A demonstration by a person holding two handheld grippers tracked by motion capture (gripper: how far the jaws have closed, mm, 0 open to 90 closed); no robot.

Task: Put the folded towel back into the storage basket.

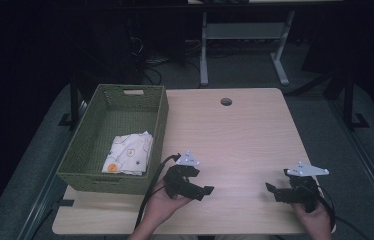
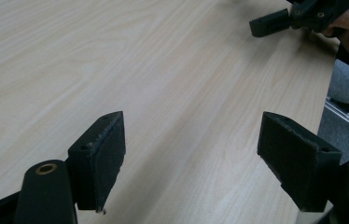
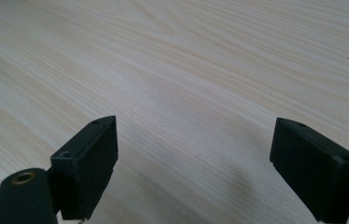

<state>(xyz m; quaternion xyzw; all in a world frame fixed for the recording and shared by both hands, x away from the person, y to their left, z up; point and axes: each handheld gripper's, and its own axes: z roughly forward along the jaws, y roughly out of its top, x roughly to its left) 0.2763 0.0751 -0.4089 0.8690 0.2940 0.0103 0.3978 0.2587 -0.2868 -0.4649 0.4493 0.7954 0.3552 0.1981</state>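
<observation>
A green woven basket (image 1: 82, 152) stands on the left part of the light wooden table (image 1: 235, 135). Inside it, near the front right corner, lies a folded white cloth (image 1: 129, 153) with small orange and green prints. My left gripper (image 1: 206, 190) rests low over the table near the front edge, just right of the basket, and its jaws stand wide apart with nothing between them (image 2: 193, 158). My right gripper (image 1: 271, 191) hovers at the front right, also open and empty (image 3: 193, 161). The right gripper's jaw tip (image 2: 275, 23) shows far off in the left gripper view.
A round cable hole (image 1: 226, 101) sits near the table's far edge. Bare wood lies between the two grippers. A white desk frame (image 1: 245, 35) stands on the floor behind the table. Cables trail from both grippers off the front edge.
</observation>
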